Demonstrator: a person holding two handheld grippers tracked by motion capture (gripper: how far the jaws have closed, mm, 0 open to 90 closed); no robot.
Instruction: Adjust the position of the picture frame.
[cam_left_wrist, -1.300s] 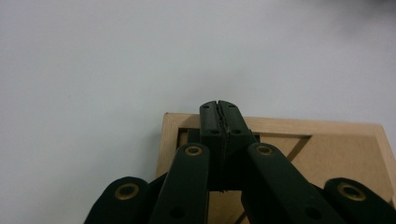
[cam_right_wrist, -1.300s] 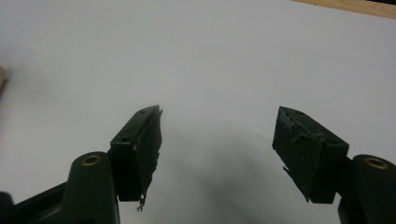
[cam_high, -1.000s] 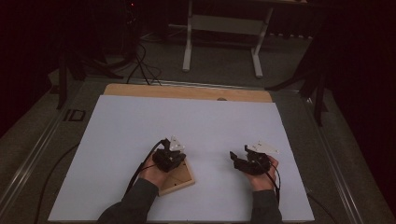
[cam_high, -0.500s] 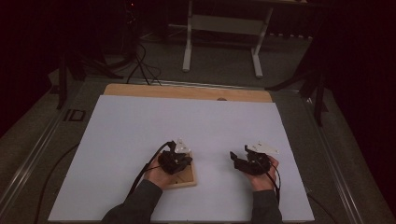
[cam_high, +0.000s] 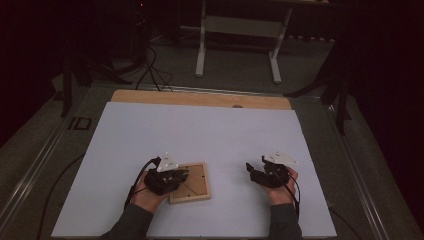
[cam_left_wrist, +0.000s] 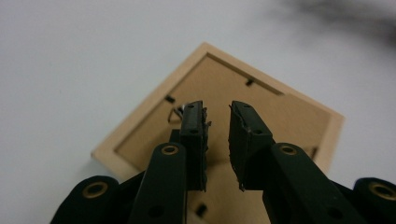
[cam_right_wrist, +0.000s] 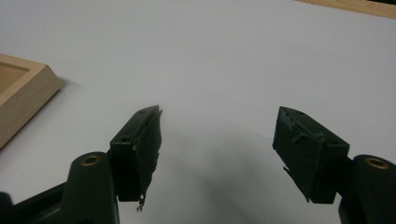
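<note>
A small wooden picture frame (cam_high: 192, 184) lies back side up on the white sheet, near the front. Its brown backing board and small metal clips (cam_left_wrist: 250, 82) face up. My left gripper (cam_high: 183, 175) hovers over the frame's left part. Its jaws have just been opening and now stand a little apart (cam_left_wrist: 218, 126) with nothing between them, above the backing. My right gripper (cam_high: 252, 168) rests to the right of the frame, apart from it, jaws wide open (cam_right_wrist: 219, 135) over bare sheet. The frame's corner (cam_right_wrist: 23, 91) shows at that view's left edge.
The white sheet (cam_high: 200, 130) covers most of the table, and a wooden strip (cam_high: 200, 98) shows along its far edge. Beyond the table stand a white metal stand (cam_high: 240, 30) and cables on a dark floor. Black cables trail from both grippers.
The left hand has drawn back to the left, off the frame's middle. Its jaws have parted. The frame now lies flat and squarer to the table. The right hand has kept still.
</note>
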